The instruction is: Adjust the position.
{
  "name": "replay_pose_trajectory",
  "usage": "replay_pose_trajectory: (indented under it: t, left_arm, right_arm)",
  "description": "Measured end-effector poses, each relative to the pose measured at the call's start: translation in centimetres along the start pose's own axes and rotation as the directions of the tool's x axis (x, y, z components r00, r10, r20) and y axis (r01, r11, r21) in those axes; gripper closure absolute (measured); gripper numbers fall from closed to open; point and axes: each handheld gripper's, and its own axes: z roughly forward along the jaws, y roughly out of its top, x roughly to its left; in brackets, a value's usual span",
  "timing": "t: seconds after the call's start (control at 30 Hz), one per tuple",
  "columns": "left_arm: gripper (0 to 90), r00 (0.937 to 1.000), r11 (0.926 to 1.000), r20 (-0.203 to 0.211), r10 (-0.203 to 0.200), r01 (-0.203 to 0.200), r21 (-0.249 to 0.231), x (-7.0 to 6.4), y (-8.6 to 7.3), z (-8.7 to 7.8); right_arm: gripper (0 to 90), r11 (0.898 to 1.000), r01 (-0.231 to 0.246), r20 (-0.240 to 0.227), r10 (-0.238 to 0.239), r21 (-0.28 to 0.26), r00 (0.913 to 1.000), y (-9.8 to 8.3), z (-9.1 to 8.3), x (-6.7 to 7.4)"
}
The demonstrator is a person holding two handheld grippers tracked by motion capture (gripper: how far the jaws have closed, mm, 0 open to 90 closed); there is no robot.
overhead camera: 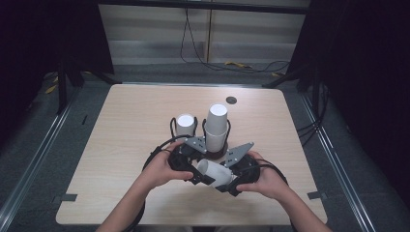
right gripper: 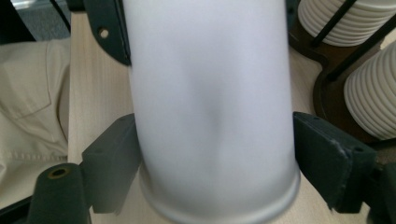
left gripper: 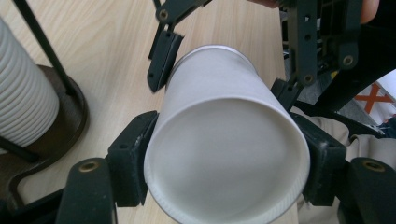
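The left gripper (overhead camera: 196,170) is clamping the paper cup (overhead camera: 215,172) at its closed end, while the right gripper (overhead camera: 231,178) is straddling its mouth end, left jaw touching, right jaw just clear. We are holding the cup sideways above the near middle of the worktop (overhead camera: 121,135). We judge that squeezing harder could crumple the thin wall, and uneven pulling could twist it loose. The cup holder (overhead camera: 203,133) is standing just beyond, crowding us; left and right are lying open.
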Motion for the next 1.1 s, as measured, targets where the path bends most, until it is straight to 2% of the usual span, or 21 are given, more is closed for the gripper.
replay_pose_trajectory:
  t: [0.1,0.17,0.2,0.47,0.77,0.83,0.93,1.03,1.1]
  left_arm:
    - [31.7,1.0000,0.9999,-0.002,-0.008,0.008,-0.007,0.2,-0.3,-0.2]
    - [31.8,0.9999,0.9998,-0.005,-0.010,0.010,0.014,0.2,-0.3,-0.4]
    - [31.7,0.9999,0.9999,-0.006,-0.015,0.014,-0.006,0.2,-0.5,-0.3]
    - [31.5,0.9999,0.9997,-0.007,-0.014,0.014,-0.020,0.2,-0.6,-0.4]
    - [31.5,0.9995,0.9994,-0.017,-0.026,0.025,-0.025,0.6,-0.8,-1.0]
    - [31.5,0.9993,0.9986,-0.016,-0.033,0.032,-0.043,0.6,-1.0,-1.1]
    - [31.5,0.9995,0.9988,-0.019,-0.027,0.027,-0.040,0.6,-1.1,-1.1]
    - [31.5,0.9995,0.9990,-0.016,-0.029,0.028,-0.034,0.6,-1.2,-1.1]
    - [31.5,0.9993,0.9982,-0.014,-0.036,0.035,-0.048,0.7,-1.2,-1.0]
  right_arm:
    - [17.9,0.999,-0.013,0.009,0.014,-0.031,0.9999,-0.4,-0.2,-0.1]
    - [17.8,0.999,-0.019,0.013,0.020,-0.048,0.9997,-0.6,-0.3,-0.1]
    - [17.8,0.998,-0.024,0.016,0.025,-0.054,0.9996,-0.6,-0.4,-0.1]
    - [17.6,0.990,-0.047,0.023,0.051,-0.136,0.9984,-1.2,-0.9,-0.2]
    - [17.5,0.985,-0.057,0.038,0.064,-0.166,0.9973,-1.6,-1.3,-0.2]
    - [17.5,0.982,-0.061,0.045,0.070,-0.179,0.9965,-1.8,-1.5,-0.2]
    - [17.3,0.976,-0.078,0.033,0.086,-0.202,0.9957,-2.0,-1.7,-0.3]
    - [17.2,0.977,-0.078,0.030,0.086,-0.199,0.9959,-2.2,-1.6,-0.2]
    - [17.1,0.977,-0.073,0.029,0.080,-0.198,0.9964,-2.1,-1.5,-0.2]
